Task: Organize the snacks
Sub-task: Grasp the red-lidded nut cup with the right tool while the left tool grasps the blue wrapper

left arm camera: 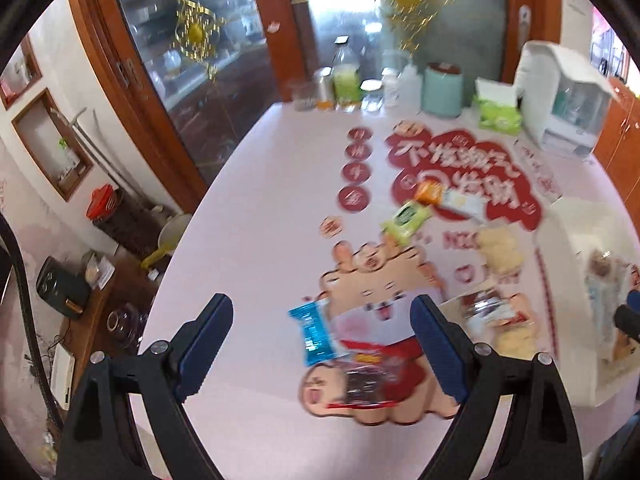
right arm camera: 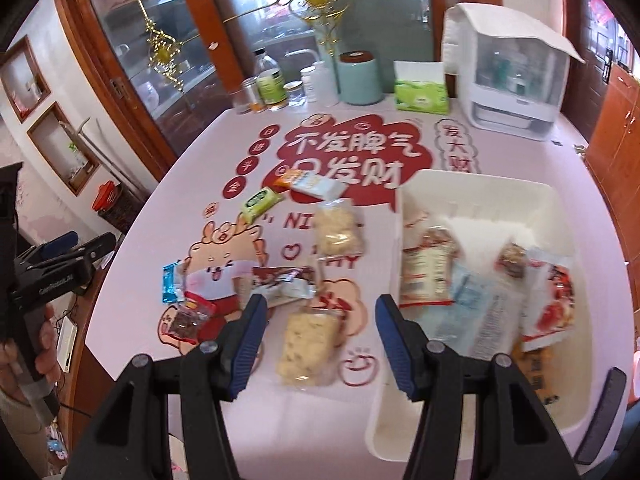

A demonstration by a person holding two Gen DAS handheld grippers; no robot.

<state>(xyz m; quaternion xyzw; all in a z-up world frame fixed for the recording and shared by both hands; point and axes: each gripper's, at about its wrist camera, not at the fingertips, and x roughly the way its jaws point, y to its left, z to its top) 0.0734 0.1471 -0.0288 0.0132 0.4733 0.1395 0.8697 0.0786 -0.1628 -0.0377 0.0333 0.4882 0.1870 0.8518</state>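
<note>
Loose snack packets lie on a pink table with red cartoon prints. My left gripper (left arm camera: 322,304) hangs wide open above a blue packet (left arm camera: 314,332) and a red packet with dark contents (left arm camera: 362,386), touching neither. My right gripper (right arm camera: 322,300) is open over a pale yellow packet (right arm camera: 308,350) that lies flat between its fingers, untouched. Just to its right, a white bin (right arm camera: 476,192) holds several packets. A green packet (right arm camera: 260,200), an orange-white one (right arm camera: 308,184) and a pale puffed one (right arm camera: 340,232) lie farther back. A hand holds the left gripper (right arm camera: 76,248) at the table's left edge.
Along the far edge stand bottles and jars (right arm camera: 272,84), a teal canister (right arm camera: 358,78), a green tissue box (right arm camera: 420,94) and a white countertop appliance (right arm camera: 516,76). The table's left edge (left arm camera: 176,260) curves away to a cluttered floor and a wooden-framed glass door.
</note>
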